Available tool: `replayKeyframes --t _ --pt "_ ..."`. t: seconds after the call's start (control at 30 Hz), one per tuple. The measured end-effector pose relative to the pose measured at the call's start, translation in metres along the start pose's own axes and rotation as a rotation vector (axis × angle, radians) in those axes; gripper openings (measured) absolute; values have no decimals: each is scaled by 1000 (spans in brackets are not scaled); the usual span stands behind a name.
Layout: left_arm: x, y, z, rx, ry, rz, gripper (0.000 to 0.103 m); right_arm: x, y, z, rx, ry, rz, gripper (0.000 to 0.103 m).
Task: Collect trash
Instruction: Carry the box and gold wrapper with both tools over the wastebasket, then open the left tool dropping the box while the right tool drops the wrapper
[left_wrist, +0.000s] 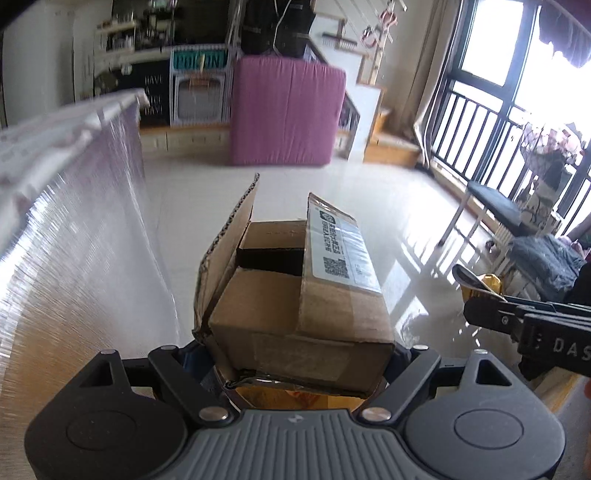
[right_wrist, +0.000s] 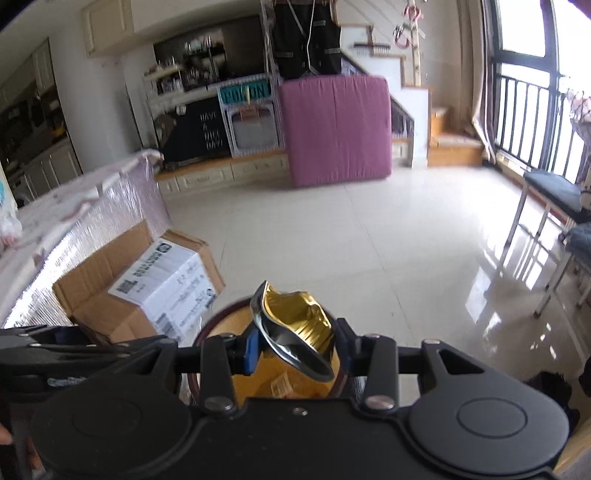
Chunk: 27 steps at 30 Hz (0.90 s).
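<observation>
Above a round bin with a dark rim and yellow lining (right_wrist: 236, 384), both grippers carry trash. Left gripper (left_wrist: 301, 354): jaws wide, clamped on a brown cardboard shipping box with a white label (left_wrist: 295, 295), flaps partly up. Right gripper (right_wrist: 295, 341): jaws half closed, clamped on a crushed gold-lined foil container (right_wrist: 295, 325), directly over the bin mouth. Glossy pale tiled floor (right_wrist: 369, 240) beyond; upright pink mattress (right_wrist: 336, 129) far back.
</observation>
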<state>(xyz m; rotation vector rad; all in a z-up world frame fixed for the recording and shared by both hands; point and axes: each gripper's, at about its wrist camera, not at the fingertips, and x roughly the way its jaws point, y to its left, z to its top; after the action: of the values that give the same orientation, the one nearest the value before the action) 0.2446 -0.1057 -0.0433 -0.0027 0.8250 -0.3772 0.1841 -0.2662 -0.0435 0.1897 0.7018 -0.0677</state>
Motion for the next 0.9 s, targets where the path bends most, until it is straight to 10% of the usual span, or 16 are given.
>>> replayKeyframes --t 0.4,0.9 --pt "89 24 -30 -126 221 -76 86 85 -5 7 99 140 7 42" --pt "141 23 -43 -48 326 -100 92 156 -9 -5 133 287 9 42"
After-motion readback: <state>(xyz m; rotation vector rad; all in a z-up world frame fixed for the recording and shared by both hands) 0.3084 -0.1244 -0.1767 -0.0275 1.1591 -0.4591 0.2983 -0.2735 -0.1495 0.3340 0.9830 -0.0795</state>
